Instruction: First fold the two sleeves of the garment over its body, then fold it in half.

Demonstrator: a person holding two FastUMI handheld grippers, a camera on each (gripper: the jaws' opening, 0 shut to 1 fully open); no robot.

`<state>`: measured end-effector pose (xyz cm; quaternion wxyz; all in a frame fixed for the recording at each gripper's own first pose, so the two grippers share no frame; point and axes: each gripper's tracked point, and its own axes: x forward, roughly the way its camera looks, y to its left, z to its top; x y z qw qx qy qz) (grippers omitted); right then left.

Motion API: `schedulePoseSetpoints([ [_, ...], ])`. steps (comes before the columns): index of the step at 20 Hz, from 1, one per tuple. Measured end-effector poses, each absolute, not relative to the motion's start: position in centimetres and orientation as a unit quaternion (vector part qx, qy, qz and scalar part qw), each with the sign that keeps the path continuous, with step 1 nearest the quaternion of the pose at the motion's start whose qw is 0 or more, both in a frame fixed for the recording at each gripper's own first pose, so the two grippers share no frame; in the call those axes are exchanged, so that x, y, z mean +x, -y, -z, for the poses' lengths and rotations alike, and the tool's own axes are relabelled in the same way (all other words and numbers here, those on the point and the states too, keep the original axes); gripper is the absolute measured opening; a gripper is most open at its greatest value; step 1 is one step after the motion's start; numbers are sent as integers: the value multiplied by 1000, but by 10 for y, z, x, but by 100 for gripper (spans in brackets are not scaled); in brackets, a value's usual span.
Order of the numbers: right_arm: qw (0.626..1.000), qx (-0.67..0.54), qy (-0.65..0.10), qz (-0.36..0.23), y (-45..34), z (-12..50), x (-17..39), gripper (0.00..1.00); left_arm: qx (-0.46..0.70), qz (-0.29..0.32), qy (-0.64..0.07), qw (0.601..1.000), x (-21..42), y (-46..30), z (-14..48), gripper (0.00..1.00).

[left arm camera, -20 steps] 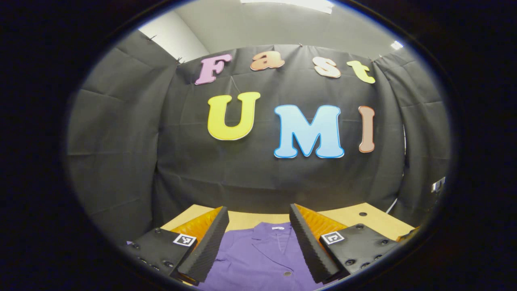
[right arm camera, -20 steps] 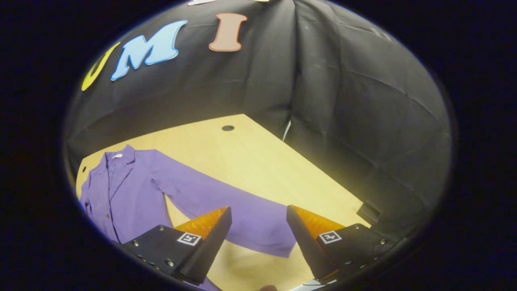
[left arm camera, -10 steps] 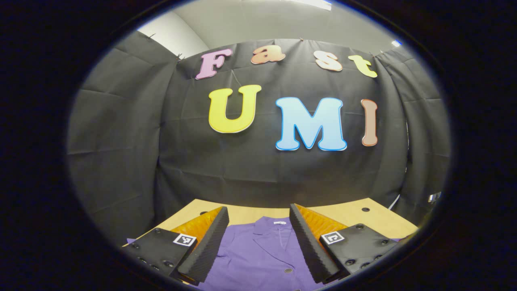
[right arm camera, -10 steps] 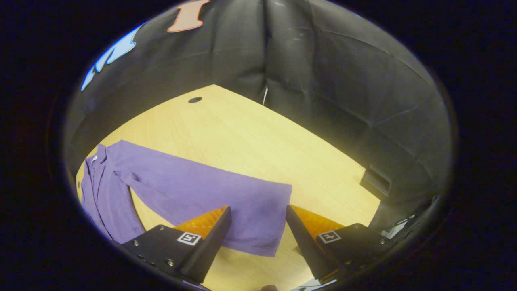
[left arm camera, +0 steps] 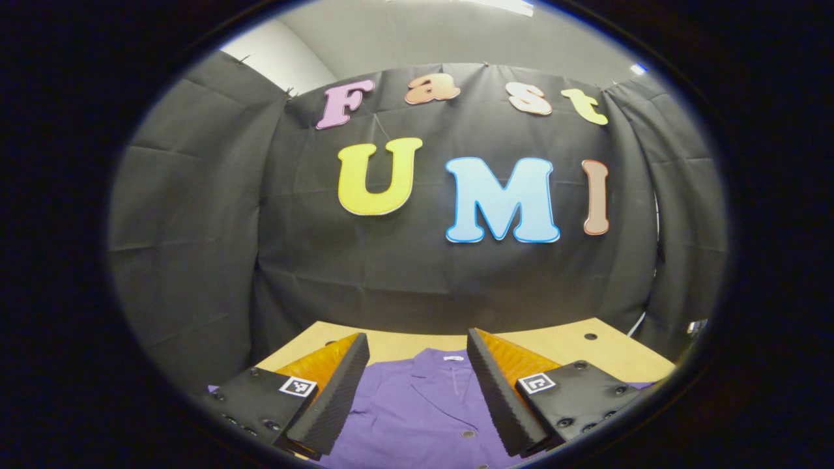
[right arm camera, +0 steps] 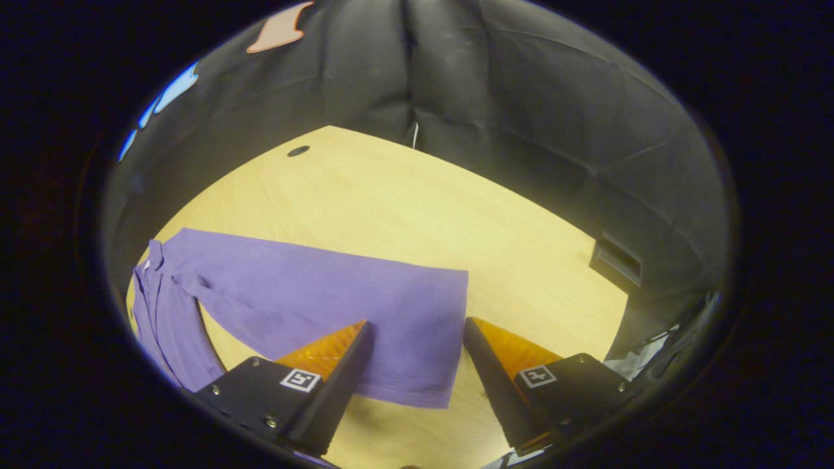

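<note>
change: right gripper (right arm camera: 414, 355) has swung down over the sleeve (right arm camera: 339, 303) cuff; first fold looks about to start. right gripper: wide open, holding nothing, above the cuff. left gripper (left arm camera: 417, 384): wide open, empty, over the shirt (left arm camera: 423, 417) collar. shirt: flat on table (right arm camera: 404, 202).

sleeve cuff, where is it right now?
In the right gripper view, the cuff of the purple garment's outstretched sleeve lies flat on the wooden table, just ahead of the open right gripper, between its fingers.
</note>
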<state>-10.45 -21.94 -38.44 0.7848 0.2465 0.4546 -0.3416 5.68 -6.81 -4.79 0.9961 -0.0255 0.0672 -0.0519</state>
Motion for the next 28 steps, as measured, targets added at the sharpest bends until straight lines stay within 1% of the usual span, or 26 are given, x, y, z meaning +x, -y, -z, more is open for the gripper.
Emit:
schedulePoseSetpoints([
  [1, 789, 240, -454, 337, 219, 382, -103, 95, -27, 51, -67, 996, 56, 66, 49, 96],
  [3, 797, 236, -453, 323, 214, 384, -96, 82, -28, 51, -66, 996, 54, 63, 49, 96],
  [5, 797, 233, -458, 317, 212, 383, -93, 59, -29, 48, -63, 996, 52, 60, 47, 96],
  [6, 803, 228, -459, 305, 213, 383, -91, 55, -29, 45, -63, 997, 50, 56, 46, 96],
  [7, 800, 243, -455, 308, 213, 388, -86, 55, -29, 43, -62, 997, 51, 54, 47, 96],
  [8, 797, 255, -452, 310, 209, 385, -87, 14, -29, 41, -62, 997, 50, 50, 48, 96],
  [11, 802, 258, -441, 308, 210, 386, -85, 15, -32, 32, -64, 997, 48, 40, 51, 96],
  [12, 806, 257, -442, 298, 211, 380, -81, 5, -32, 31, -66, 997, 48, 38, 52, 96],
  [16, 821, 271, -411, 289, 216, 369, -73, 5, -31, 19, -68, 997, 46, 25, 54, 96],
  [17, 823, 281, -401, 288, 217, 362, -70, 8, -32, 17, -68, 997, 44, 22, 56, 96],
  [18, 826, 291, -390, 285, 218, 354, -63, 5, -33, 15, -70, 997, 44, 20, 57, 96],
  [21, 839, 312, -358, 264, 214, 325, -42, 5, -37, 15, -73, 997, 47, 20, 60, 96],
  [25, 867, 308, -321, 223, 199, 281, -3, 5, -38, 15, -72, 997, 47, 18, 60, 96],
  [28, 889, 295, -302, 178, 176, 248, 27, 5, -38, 8, -73, 997, 44, 9, 61, 96],
])
